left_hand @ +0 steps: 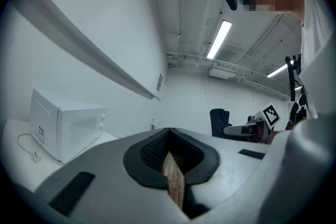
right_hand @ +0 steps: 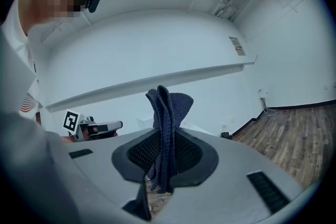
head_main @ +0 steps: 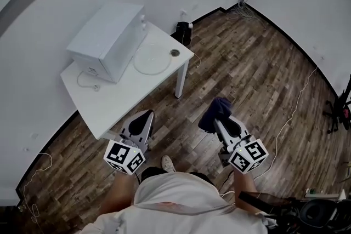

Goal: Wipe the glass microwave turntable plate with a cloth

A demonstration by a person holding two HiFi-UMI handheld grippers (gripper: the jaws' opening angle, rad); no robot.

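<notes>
**One view for the plate [head_main: 152,58], two for the jaws**

Only the head view gives me the glass turntable plate. It lies flat on the white counter [head_main: 109,101], just in front of the white microwave [head_main: 107,40]. A small round ring [head_main: 174,52] sits beside it near the counter's corner.

Both grippers hang over the wooden floor [head_main: 258,79], short of the plate. The left gripper [head_main: 147,116] is nearer the counter's edge and the right gripper [head_main: 218,118] is further out. From above I see a dark blue cloth [head_main: 215,111] bunched at the right gripper's tip, but not how the jaws stand.

The right gripper view settles that. Its jaws are clamped on the cloth, which stands up in folds between them and hangs a little below.

The left gripper view shows its jaws drawn together with nothing between them, only a sliver of floor through the seam. That view also catches the microwave from the side at left, and the right gripper with its cloth off to the right. I cannot make out the plate in either gripper view.
</notes>
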